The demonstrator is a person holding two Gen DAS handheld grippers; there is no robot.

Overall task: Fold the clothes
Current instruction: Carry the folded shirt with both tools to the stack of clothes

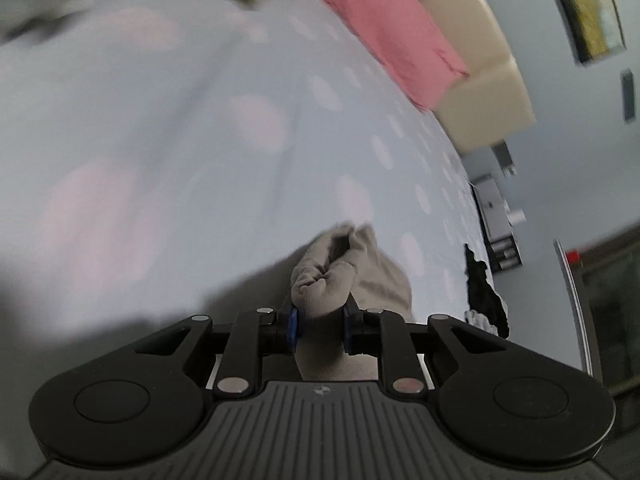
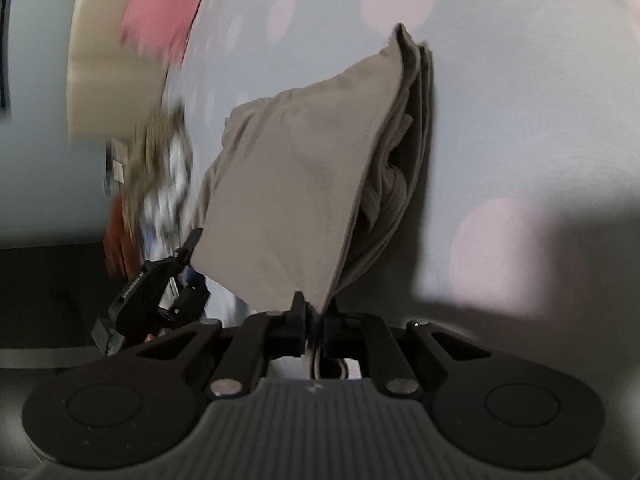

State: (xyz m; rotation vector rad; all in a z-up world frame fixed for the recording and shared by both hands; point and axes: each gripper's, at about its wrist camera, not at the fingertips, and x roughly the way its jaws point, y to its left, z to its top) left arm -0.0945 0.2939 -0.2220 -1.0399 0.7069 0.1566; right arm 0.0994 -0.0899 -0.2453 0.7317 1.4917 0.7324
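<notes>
Pale blue bedsheet [image 1: 224,128] with faint pink dots fills both wrist views; a pink cloth [image 1: 392,36] lies at its far edge against a cream headboard [image 1: 480,80], and a dark garment [image 1: 486,292] sits near the bed's side.

Your left gripper [image 1: 320,326] has its jaws nearly together on a bunched wad of the beige garment [image 1: 324,280]; the blue pads [image 1: 293,326] press the fabric from both sides. Your right gripper [image 2: 314,322] is drawn almost fully shut on a thin corner of the same garment [image 2: 304,184], which rises from the jaws as a taut, folded panel with several layers showing along its right edge. The left gripper [image 2: 188,264] appears in the right view, clamped on the panel's lower left corner, so you hold the piece by two adjacent corners just above the sheet.

Judged from its drape, the fabric is light, soft and limp. It offers no stiffness of its own and sags wherever unsupported. The stacked layers may slide over one another, since only the pinched corners are secured. The weave looks matte, so slipping from the pads seems unlikely, though the right-hand bite is thin. Hold it at corners or along a hemmed edge, keeping the span between your grippers taut.
</notes>
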